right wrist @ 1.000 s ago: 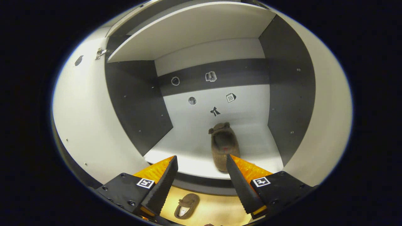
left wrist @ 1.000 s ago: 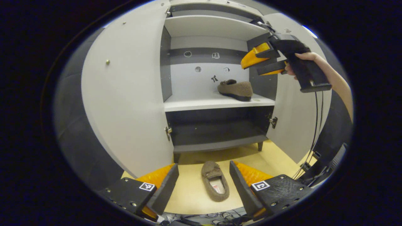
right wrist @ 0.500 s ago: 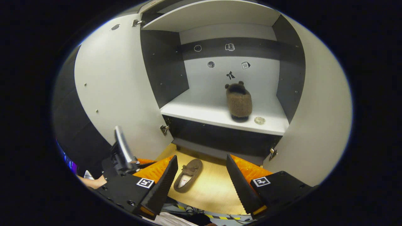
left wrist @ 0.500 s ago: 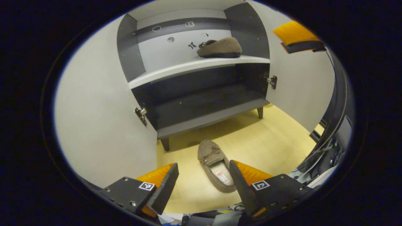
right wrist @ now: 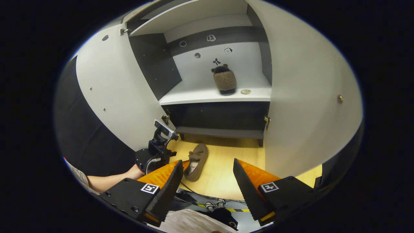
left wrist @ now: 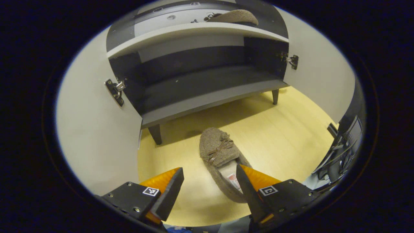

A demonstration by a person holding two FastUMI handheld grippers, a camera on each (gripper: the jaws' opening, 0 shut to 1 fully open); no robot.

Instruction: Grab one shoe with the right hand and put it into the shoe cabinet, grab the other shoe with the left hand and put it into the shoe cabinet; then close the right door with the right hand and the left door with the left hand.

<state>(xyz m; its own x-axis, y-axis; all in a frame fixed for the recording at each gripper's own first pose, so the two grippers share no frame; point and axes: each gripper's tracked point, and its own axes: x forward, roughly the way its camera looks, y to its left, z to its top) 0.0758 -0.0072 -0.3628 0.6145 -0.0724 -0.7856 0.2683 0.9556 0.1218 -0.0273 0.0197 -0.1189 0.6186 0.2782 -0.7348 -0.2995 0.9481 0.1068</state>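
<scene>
Left gripper [left wrist: 209,181] has dropped toward the floor shoe [left wrist: 220,161] since a second ago, jaws spread to straddle it at 12 o'clock. Right gripper [right wrist: 207,176] hangs back spread and empty, its shoe [right wrist: 224,80] already on the cabinet shelf [right wrist: 207,96].

The left hand-held gripper [left wrist: 209,187] points steeply downward with its 2 fingers spread wide and nothing between them. The right hand-held gripper [right wrist: 207,183] is held higher and farther back, angled forward, its 2 fingers equally wide apart. A bare forearm [right wrist: 108,179] holds the left one low.
</scene>
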